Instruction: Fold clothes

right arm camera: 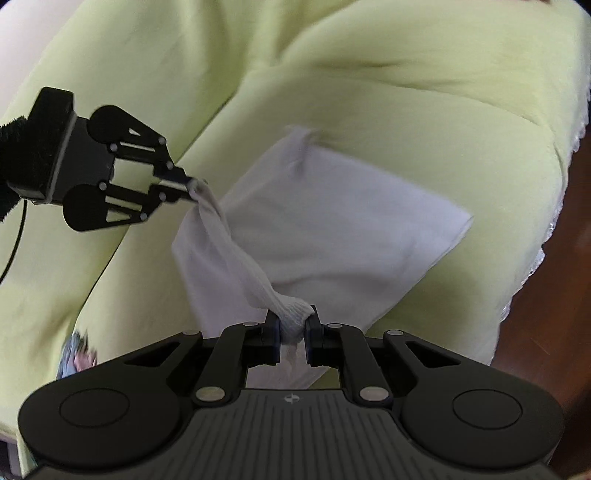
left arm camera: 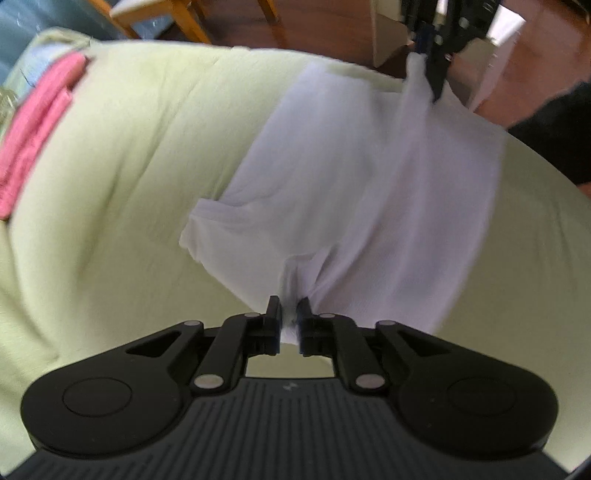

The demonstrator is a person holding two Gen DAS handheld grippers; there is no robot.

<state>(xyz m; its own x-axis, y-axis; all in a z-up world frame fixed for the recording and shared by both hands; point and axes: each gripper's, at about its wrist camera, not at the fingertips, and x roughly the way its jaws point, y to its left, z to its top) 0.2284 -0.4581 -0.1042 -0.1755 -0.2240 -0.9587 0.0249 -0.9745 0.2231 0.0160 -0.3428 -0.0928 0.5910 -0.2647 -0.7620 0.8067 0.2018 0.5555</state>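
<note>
A white shirt point(left arm camera: 351, 177) lies on a soft surface covered with a pale green sheet point(left arm camera: 129, 166); it may be a bed or a padded worktop, and the pictures do not let me say which. The left hand-held gripper point(left arm camera: 289, 308) is pinching a bunch of the white cloth near one end, with its two fingers pressed in on the fabric. The right hand-held gripper point(right arm camera: 293, 321) is pinching the other end of the same edge in the same way. Between the two, the held edge is pulled up off the sheet into a long, twisted strip, while the rest of the shirt rests flat below it. I think the edge is held at two spots so that it comes up straight and the cloth does not sag in the middle. That makes it easy to carry one side over the other for a fold. One short sleeve point(left arm camera: 201, 225) pokes out on the side in the left wrist view. The pictures are a bit blurry, so things seem to be moving. A pink folded cloth point(left arm camera: 33, 125) sits well apart, near the far edge of the sheet, likely kept out of the way. Wooden chair legs point(left arm camera: 177, 18) and a brown floor point(right arm camera: 554, 314) show past the sheet.
</note>
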